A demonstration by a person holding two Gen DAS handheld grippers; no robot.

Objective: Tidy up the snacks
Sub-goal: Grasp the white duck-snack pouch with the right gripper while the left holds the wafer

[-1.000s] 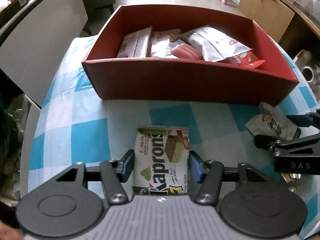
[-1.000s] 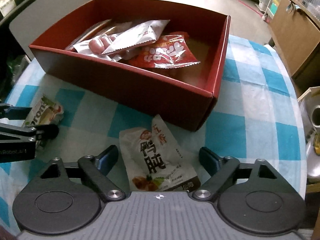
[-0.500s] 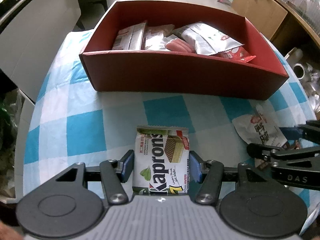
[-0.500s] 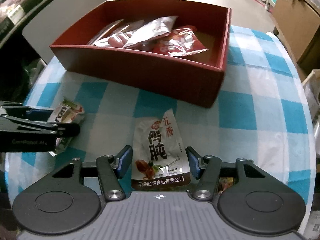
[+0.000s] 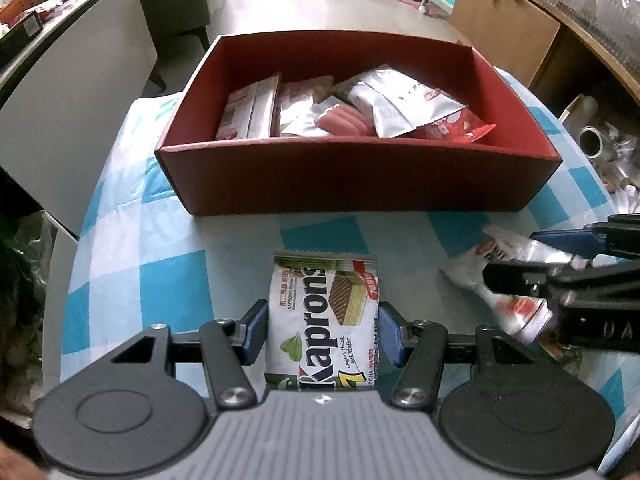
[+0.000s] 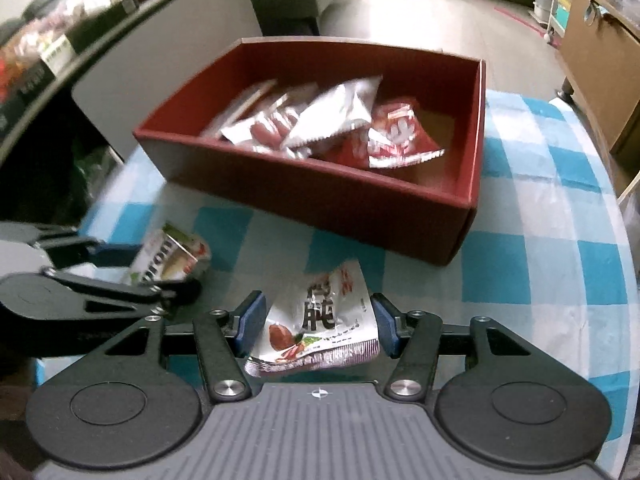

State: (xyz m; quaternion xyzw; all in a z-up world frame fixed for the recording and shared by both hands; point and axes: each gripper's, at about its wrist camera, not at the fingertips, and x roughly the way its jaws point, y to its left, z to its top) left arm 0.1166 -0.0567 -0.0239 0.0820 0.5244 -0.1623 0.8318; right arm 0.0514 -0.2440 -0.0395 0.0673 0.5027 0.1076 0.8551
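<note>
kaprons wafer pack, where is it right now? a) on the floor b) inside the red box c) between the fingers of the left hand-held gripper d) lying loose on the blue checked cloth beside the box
c: the kaprons wafer pack sits between the blue pads of the left hand-held gripper, in front of the red box, not inside it.

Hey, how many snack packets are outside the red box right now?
2. The Kaprons wafer pack sits between the left gripper fingers; the white pouch is between the closing right gripper jaws. Others may be hidden behind the grippers.
</note>
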